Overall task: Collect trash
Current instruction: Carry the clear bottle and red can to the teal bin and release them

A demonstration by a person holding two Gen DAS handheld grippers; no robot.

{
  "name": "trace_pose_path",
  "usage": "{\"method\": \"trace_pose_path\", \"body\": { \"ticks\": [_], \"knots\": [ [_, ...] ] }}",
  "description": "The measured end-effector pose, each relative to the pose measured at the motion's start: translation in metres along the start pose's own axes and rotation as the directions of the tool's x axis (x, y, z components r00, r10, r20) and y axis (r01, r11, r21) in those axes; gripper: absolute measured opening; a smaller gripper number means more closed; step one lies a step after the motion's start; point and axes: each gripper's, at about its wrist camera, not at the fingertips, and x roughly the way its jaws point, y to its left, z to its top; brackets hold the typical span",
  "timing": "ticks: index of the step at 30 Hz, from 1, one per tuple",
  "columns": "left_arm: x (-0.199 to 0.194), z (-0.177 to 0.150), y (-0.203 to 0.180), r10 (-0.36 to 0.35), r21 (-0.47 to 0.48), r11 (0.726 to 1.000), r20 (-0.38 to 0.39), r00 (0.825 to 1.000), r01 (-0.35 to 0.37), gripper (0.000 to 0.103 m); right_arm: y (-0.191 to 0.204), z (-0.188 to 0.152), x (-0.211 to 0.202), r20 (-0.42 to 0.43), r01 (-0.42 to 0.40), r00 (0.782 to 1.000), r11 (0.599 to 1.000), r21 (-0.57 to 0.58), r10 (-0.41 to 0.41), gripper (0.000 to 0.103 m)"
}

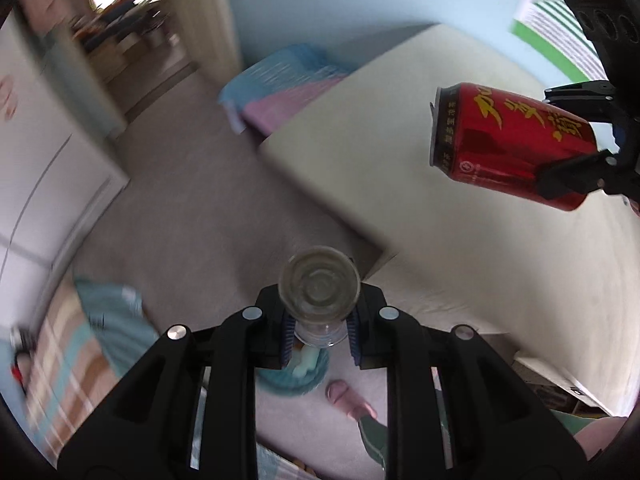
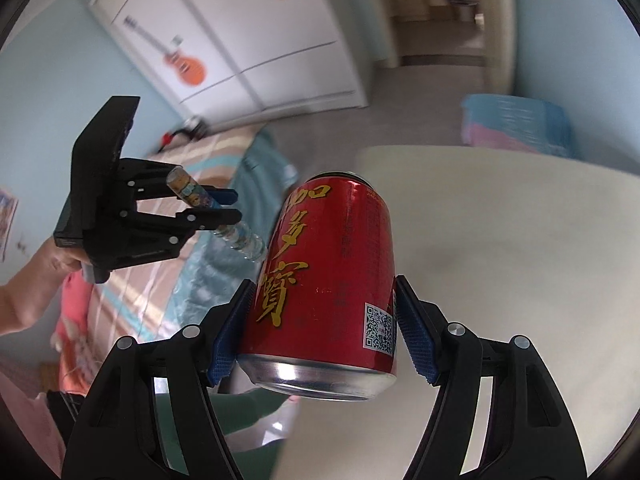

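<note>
Both grippers are loaded and up in the air here. The right gripper has its jaws clamped on a red drink can, blue pads pressing the can's lower sides, silver base toward the camera, top tilted away toward twelve o'clock, gold characters running down the label and a small QR code at about four o'clock on its body. Over at nine o'clock in that same view, the left gripper is closed on a slim clear plastic bottle with a colourful label, the bottle lying slantwise across the fingers and poking out both sides. Switch to the left wrist view and there's that bottle seen end-on, its round base facing the lens, pinched between the blue-lined fingers of the left gripper. At two o'clock the can hangs sideways in the right gripper, well apart from the bottle. Below them spreads a pale cream table; grey floor runs off toward ten o'clock, and a pink slipper sits at six o'clock. A white wardrobe with a guitar sticker stands at eleven o'clock in the right view.
</note>
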Motion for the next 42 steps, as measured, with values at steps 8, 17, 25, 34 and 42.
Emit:
{"method": "trace_pose_path", "body": {
  "ticks": [8, 17, 25, 34, 42],
  "knots": [
    [0.048, -0.085, 0.085, -0.031, -0.165, 0.986, -0.125, 0.992, 0.011, 0.019, 0.067, 0.038, 0.134, -0.140, -0.098, 0.986, 0.995, -0.023, 0.094, 0.069],
    [0.154, -0.163, 0.158, -0.126, -0.267, 0.962, -0.270, 0.955, 0.051, 0.019, 0.088, 0.015, 0.303, -0.337, -0.081, 0.938, 0.997, -0.002, 0.076, 0.070],
    [0.289, -0.207, 0.179, -0.205, -0.311, 0.946, -0.353, 0.913, 0.093, 0.019, 0.042, -0.056, 0.441, -0.486, -0.036, 0.871, 0.995, 0.095, 0.078, 0.070],
    [0.415, -0.266, 0.168, -0.261, -0.338, 0.936, -0.485, 0.835, 0.096, 0.028, 0.002, -0.113, 0.546, -0.602, 0.050, 0.797, 0.990, 0.131, 0.039, 0.076],
    [0.393, -0.269, 0.177, -0.222, -0.339, 0.939, -0.484, 0.847, 0.053, 0.054, -0.005, -0.090, 0.518, -0.556, 0.049, 0.830, 0.988, 0.144, 0.040, 0.082]
  ]
}}
